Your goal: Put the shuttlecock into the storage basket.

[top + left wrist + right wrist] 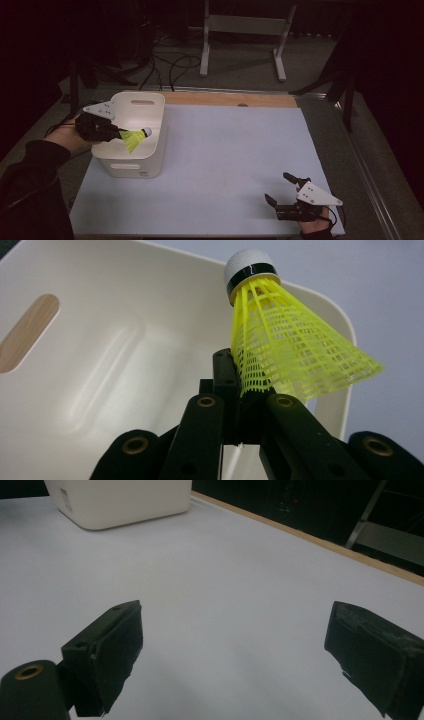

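Level over the bin (150, 107), shuttlecock (134, 138) cork pointing right (skirt pinched by left tongs (119, 134)), right tongs (280, 189) agape, empty.

We see a desk (225, 165) covered by a pale grey-blue mat, a strip of bare wood showing along its far edge. A white bin (134, 150) with slotted handles stands directly on the mat near the far left corner.
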Demonstrator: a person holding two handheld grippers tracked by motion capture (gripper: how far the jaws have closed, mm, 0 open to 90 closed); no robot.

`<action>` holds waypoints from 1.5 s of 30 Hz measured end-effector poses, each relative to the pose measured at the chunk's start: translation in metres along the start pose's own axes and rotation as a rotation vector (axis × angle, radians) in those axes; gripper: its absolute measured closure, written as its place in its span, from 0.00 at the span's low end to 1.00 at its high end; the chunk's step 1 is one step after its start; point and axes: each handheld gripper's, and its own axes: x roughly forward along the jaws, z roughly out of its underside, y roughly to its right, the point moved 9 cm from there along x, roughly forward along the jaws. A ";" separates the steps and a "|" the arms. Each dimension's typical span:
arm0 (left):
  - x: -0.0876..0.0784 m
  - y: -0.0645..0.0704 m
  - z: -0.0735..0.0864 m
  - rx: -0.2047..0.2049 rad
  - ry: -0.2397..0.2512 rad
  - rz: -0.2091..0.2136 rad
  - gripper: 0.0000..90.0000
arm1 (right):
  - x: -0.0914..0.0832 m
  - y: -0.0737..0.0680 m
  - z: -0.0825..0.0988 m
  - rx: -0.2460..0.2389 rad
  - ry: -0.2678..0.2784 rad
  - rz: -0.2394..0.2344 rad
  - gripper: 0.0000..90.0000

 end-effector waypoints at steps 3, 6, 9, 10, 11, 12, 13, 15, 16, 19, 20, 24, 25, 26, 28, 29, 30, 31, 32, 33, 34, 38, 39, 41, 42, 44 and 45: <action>0.003 -0.001 0.001 -0.005 -0.003 0.000 0.99 | 0.000 0.000 0.000 0.001 0.000 0.000 0.09; 0.008 0.000 0.003 -0.009 -0.014 0.004 0.99 | 0.000 0.000 0.000 0.000 -0.002 -0.001 0.09; 0.012 0.000 0.005 -0.010 -0.021 0.008 0.99 | 0.000 0.000 0.000 0.002 -0.001 -0.001 0.09; 0.013 0.000 0.005 -0.008 -0.025 0.009 0.99 | 0.000 0.000 0.000 0.000 -0.001 0.000 0.09; 0.015 0.000 0.005 -0.009 -0.027 0.009 0.99 | 0.000 0.000 0.000 0.001 -0.001 0.001 0.09; 0.016 0.000 0.006 -0.007 -0.033 0.008 0.99 | 0.000 0.000 0.000 0.002 -0.002 0.001 0.09; 0.017 0.000 0.006 -0.014 -0.033 0.012 0.99 | 0.000 0.000 0.000 0.001 -0.001 0.002 0.09; 0.020 -0.001 0.008 -0.017 -0.044 0.012 0.99 | 0.000 0.000 0.000 0.001 -0.002 0.000 0.09; 0.021 0.000 0.008 -0.027 -0.044 0.018 0.99 | 0.000 0.000 0.000 0.003 -0.003 -0.001 0.09; 0.024 0.000 0.011 -0.034 -0.058 0.027 0.98 | 0.000 0.000 0.000 0.002 -0.003 0.001 0.09; 0.026 0.000 0.012 -0.039 -0.064 0.028 0.98 | 0.000 0.000 0.000 0.002 -0.003 0.000 0.09; 0.031 0.000 0.015 -0.049 -0.089 0.038 0.98 | 0.000 0.000 0.001 0.001 -0.007 0.000 0.09; 0.032 0.001 0.015 -0.050 -0.089 0.042 0.98 | 0.000 0.000 0.001 0.000 -0.007 0.000 0.09; 0.033 0.001 0.015 -0.055 -0.095 0.043 0.98 | 0.000 0.000 0.001 0.000 -0.007 -0.001 0.09; 0.035 0.002 0.016 -0.050 -0.109 0.049 0.98 | 0.000 0.000 0.001 0.000 -0.007 0.000 0.09; 0.036 0.002 0.016 -0.057 -0.111 0.051 0.98 | 0.000 0.000 0.001 -0.001 -0.007 0.000 0.09; 0.037 0.001 0.016 -0.059 -0.115 0.049 0.98 | 0.000 0.000 0.001 0.001 -0.008 0.000 0.09; 0.038 0.001 0.015 -0.058 -0.114 0.046 0.97 | 0.001 0.000 0.001 0.000 -0.008 0.001 0.09; 0.038 0.000 0.015 -0.063 -0.112 0.043 0.97 | 0.001 0.000 0.001 0.000 -0.008 0.001 0.09; 0.038 0.000 0.015 -0.064 -0.116 0.039 0.96 | 0.001 0.000 0.001 0.000 -0.008 0.001 0.09; 0.039 0.000 0.014 -0.074 -0.108 0.043 0.95 | 0.001 0.000 0.001 0.000 -0.008 0.001 0.09; 0.038 -0.001 0.013 -0.097 -0.122 0.033 0.86 | 0.000 0.001 0.001 -0.001 -0.008 0.000 0.09; 0.037 -0.002 0.013 -0.103 -0.127 0.023 0.82 | 0.001 0.001 0.001 0.000 -0.009 0.001 0.09; 0.035 -0.002 0.013 -0.110 -0.132 0.011 0.74 | 0.000 0.001 0.001 -0.001 -0.008 0.002 0.09; 0.034 -0.003 0.013 -0.113 -0.130 0.006 0.71 | 0.000 0.001 0.001 -0.001 -0.009 0.002 0.09; 0.032 -0.003 0.011 -0.129 -0.119 0.001 0.67 | 0.001 0.001 0.001 0.001 -0.009 0.002 0.09; 0.030 -0.004 0.011 -0.140 -0.119 -0.004 0.65 | 0.001 0.001 0.001 0.001 -0.010 0.002 0.09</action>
